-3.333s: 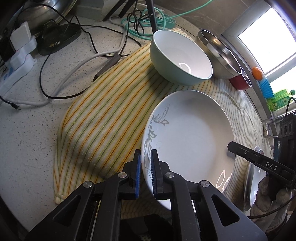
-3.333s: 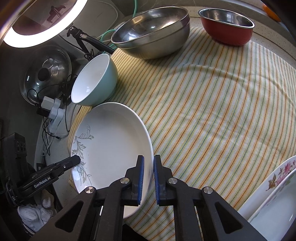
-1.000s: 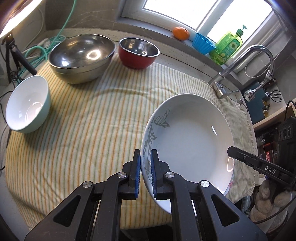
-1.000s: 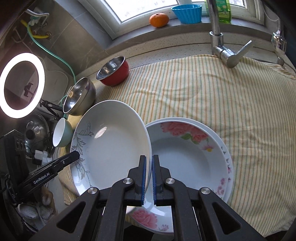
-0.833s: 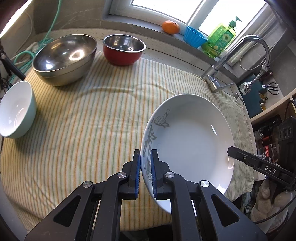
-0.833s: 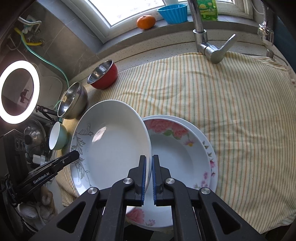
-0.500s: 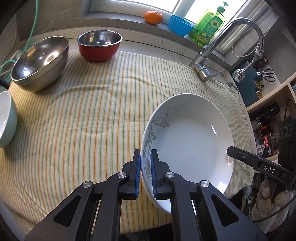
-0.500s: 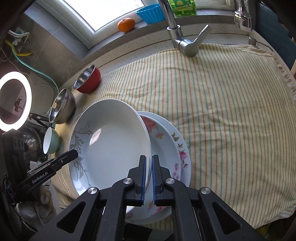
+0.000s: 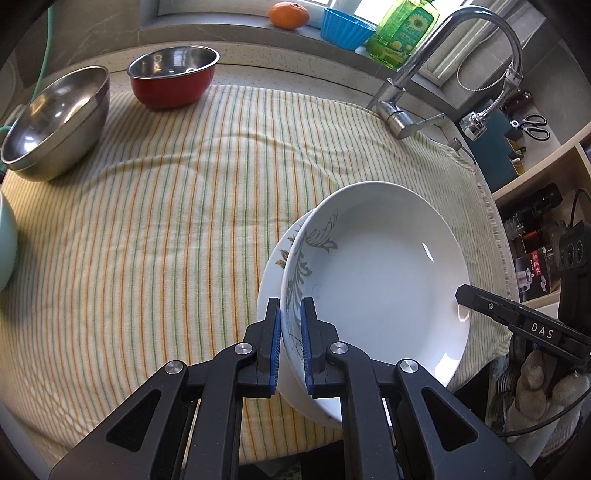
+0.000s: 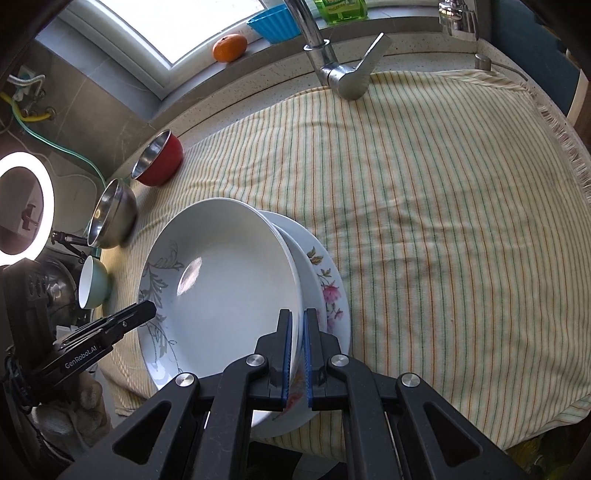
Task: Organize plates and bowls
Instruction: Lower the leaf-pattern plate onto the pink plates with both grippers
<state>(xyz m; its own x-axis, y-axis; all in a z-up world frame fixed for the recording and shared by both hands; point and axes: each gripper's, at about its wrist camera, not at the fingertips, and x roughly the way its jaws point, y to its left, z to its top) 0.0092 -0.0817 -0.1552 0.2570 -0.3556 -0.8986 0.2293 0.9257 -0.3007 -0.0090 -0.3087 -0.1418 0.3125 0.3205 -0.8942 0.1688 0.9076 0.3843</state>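
A white deep plate with a grey leaf pattern (image 9: 380, 273) (image 10: 221, 280) is held by both grippers on opposite rims. My left gripper (image 9: 291, 325) is shut on its left rim, and my right gripper (image 10: 297, 332) is shut on its right rim. The plate hangs tilted just over a pink-flowered plate (image 10: 328, 291) (image 9: 271, 266) that lies on the striped cloth (image 9: 166, 221) (image 10: 443, 203). Whether the two plates touch is not clear. The other hand's gripper shows at the plate's far rim in each view.
A steel bowl (image 9: 55, 118), a red bowl (image 9: 173, 79) and a pale green bowl (image 10: 92, 282) stand at the cloth's left and back. A tap (image 9: 413, 92) rises at the back right. An orange (image 9: 288, 14), a blue cup and a soap bottle line the sill.
Both grippers carried the leaf-pattern plate to the right across the cloth and slightly down. It now sits almost fully over the flowered plate, which is mostly covered.
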